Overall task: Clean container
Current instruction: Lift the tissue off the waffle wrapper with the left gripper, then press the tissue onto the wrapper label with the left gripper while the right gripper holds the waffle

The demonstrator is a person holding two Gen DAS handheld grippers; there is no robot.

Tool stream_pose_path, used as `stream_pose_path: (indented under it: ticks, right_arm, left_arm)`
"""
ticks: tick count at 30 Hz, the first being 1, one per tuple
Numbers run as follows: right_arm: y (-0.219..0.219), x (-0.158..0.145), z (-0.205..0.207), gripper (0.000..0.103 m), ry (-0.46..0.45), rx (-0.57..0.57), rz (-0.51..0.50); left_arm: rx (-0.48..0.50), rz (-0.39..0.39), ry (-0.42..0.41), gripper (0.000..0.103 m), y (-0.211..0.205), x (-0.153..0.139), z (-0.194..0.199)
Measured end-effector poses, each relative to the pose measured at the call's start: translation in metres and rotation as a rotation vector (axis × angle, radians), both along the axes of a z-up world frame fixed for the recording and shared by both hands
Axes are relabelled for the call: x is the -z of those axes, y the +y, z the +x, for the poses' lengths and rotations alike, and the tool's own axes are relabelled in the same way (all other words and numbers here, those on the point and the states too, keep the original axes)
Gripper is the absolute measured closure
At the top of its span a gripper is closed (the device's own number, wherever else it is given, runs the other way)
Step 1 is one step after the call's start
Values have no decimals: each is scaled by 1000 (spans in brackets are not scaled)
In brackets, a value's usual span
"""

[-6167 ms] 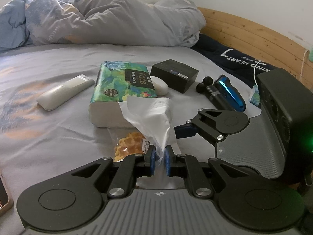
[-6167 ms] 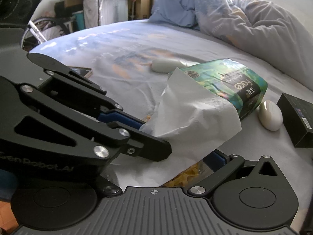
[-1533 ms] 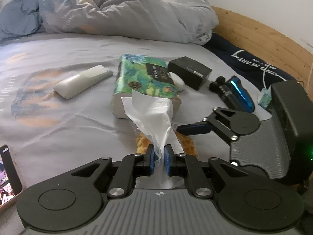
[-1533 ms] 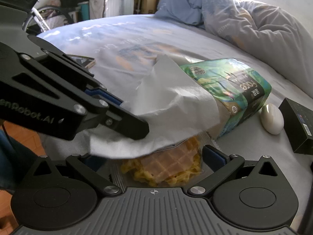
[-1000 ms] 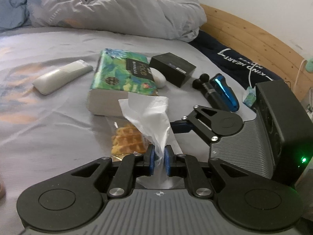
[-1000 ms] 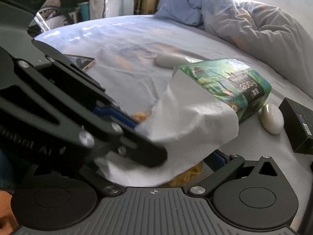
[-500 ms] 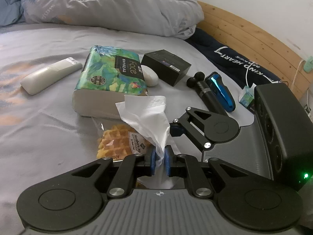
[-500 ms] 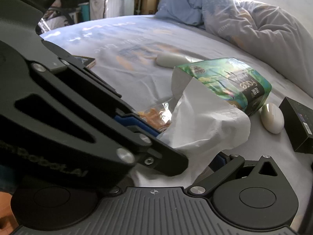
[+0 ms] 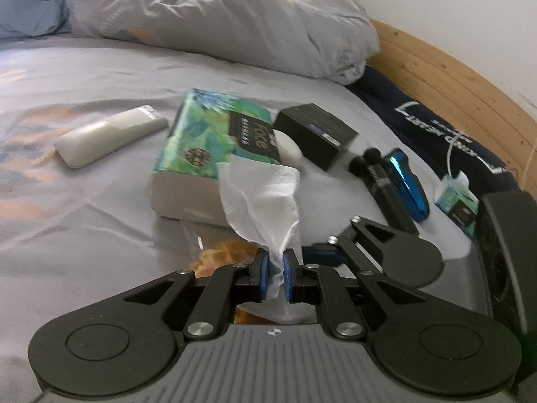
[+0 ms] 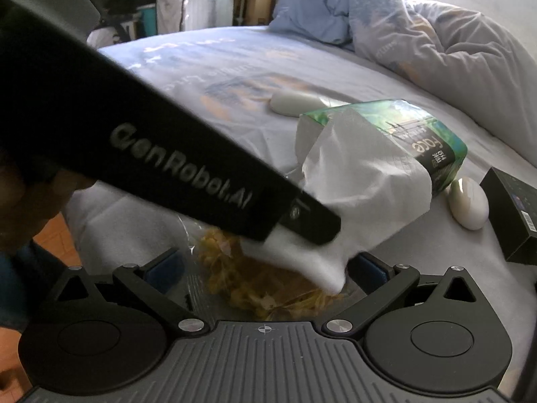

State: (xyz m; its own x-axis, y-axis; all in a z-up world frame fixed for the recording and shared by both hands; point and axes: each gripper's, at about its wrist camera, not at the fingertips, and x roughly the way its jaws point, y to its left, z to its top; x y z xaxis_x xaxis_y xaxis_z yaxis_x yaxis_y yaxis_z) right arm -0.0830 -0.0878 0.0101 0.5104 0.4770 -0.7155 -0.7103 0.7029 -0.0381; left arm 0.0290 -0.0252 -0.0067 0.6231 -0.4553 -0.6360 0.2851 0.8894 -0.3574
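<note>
**Inspector:** Item under cleaning: the clear waffle packet [image 10: 268, 288], which I take to be the container. It lies on the bed sheet [image 9: 84, 218], just in front of the green tissue pack [image 9: 214, 141], which serves as my reference point.

**Clerk:** And the grippers?

**Inspector:** The left gripper [image 9: 275, 272] has its fingers drawn narrow, pinching a white tissue [image 9: 261, 201] that stands up above them. In the right wrist view that tissue's lower end is pressed onto the packet. The right gripper [image 10: 265, 268] is spread wide, one blue pad on either side of the packet. Whether the pads touch it, I cannot tell.

**Clerk:** Progress?

**Inspector:** In my judgement, wiping is under way, not finished. The tissue is drawn and applied; no visible result on the wrapper can be confirmed. Remaining: complete the wipe and put the tissue aside.

**Clerk:** Surroundings?

**Inspector:** To the left of the tissue pack, a white remote [image 9: 110, 134]. To its right, a white oval object [image 10: 468, 206] and a black box [image 9: 315, 134]; further right, a blue-and-black device [image 9: 399, 184].
</note>
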Motion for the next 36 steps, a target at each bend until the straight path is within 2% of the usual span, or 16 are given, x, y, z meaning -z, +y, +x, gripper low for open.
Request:
stream_pose_path:
  ticks: [15,24,31,36]
  right_arm:
    - [2,0,2,0,-2,-2,-2]
    - [4,1,2,0,0,-10,-7]
    - [3,0,1,0,2,-13,-8]
    - [2,0,1,0,3,-15,-8]
  left_arm:
    - [-131,7,-29,83,9,0,9]
    - [-195,52,-39,85,18,3,7]
    - [-182,80,-40,85,21,0,2]
    - [-125,143,-61,85,16,-3,-4]
